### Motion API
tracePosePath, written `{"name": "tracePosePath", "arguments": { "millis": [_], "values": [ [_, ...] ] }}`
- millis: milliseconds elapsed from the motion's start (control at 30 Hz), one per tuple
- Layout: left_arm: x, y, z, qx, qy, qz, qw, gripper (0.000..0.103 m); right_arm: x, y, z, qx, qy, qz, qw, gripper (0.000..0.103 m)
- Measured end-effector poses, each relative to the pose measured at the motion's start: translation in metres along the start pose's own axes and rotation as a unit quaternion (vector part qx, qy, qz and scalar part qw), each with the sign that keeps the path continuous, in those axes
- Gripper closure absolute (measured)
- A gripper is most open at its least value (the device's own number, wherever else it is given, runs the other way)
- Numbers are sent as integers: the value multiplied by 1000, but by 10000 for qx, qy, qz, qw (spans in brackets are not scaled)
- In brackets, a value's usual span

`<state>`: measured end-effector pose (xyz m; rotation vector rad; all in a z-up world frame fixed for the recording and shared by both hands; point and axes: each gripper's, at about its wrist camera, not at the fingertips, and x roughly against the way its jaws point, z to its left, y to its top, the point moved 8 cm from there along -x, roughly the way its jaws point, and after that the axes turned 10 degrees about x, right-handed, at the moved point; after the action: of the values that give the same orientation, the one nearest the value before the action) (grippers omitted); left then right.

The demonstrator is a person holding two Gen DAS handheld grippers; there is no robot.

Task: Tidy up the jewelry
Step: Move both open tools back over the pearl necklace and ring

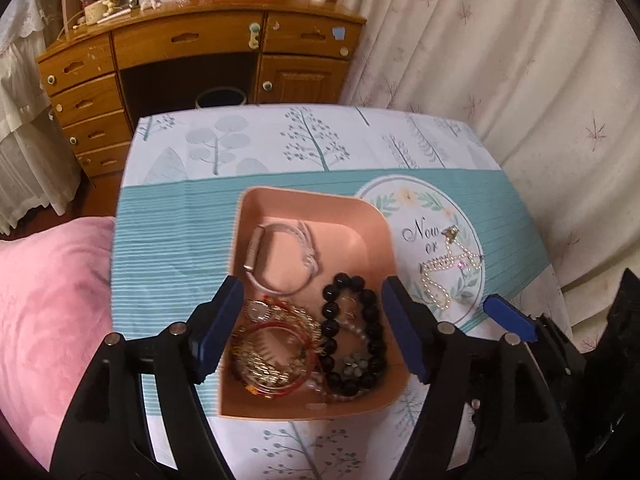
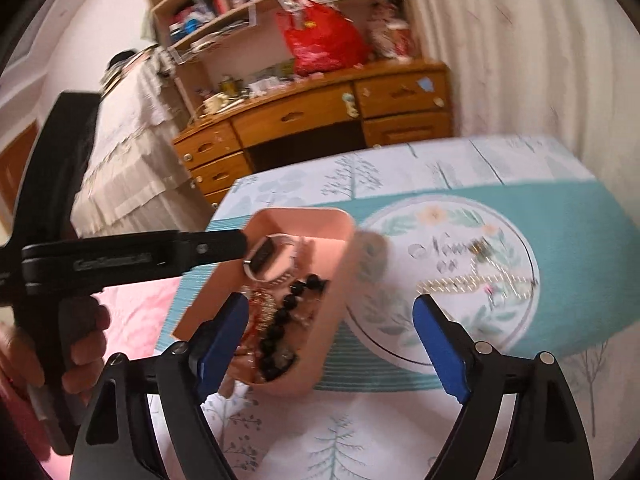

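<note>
A pink tray (image 1: 352, 224) sits on the patterned tablecloth; it also shows in the right wrist view (image 2: 320, 224). In it lie a white bracelet (image 1: 280, 260), a black bead bracelet (image 1: 360, 336) and a heap of gold and red bangles (image 1: 272, 352). A pearl necklace (image 1: 444, 272) lies on the cloth right of the tray, also in the right wrist view (image 2: 476, 284). My left gripper (image 1: 312, 332) is open above the tray's near half. My right gripper (image 2: 332, 344) is open and empty, above the cloth between tray and necklace; one of its fingers (image 1: 508, 316) shows in the left wrist view.
The table (image 1: 248, 148) stands by a curtain (image 1: 520, 60) on the right. A pink cushion (image 1: 48, 312) lies to the left. A wooden desk (image 1: 192, 52) with drawers and clutter stands behind. The left gripper's body (image 2: 120, 260) and a hand show in the right wrist view.
</note>
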<state>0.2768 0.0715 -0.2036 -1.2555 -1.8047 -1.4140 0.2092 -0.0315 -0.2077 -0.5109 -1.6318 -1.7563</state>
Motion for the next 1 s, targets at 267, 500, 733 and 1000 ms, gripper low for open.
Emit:
{"name": "tracePosePath", "arguments": {
  "millis": [267, 500, 733, 1000],
  "values": [
    [-26, 2, -45, 22, -65, 360, 9993, 34, -8, -28, -81, -1117, 13, 420, 9929, 15],
    [-51, 14, -103, 92, -294, 563, 9979, 34, -14, -49, -152, -1799, 20, 694, 9812, 15],
    [-93, 13, -159, -559, -218, 677, 9959, 34, -23, -51, -179, -1450, 75, 722, 9868, 27],
    [-148, 7, -184, -790, -7, 784, 9938, 50, -34, -48, -170, -426, -325, 732, 9959, 59]
  ]
}}
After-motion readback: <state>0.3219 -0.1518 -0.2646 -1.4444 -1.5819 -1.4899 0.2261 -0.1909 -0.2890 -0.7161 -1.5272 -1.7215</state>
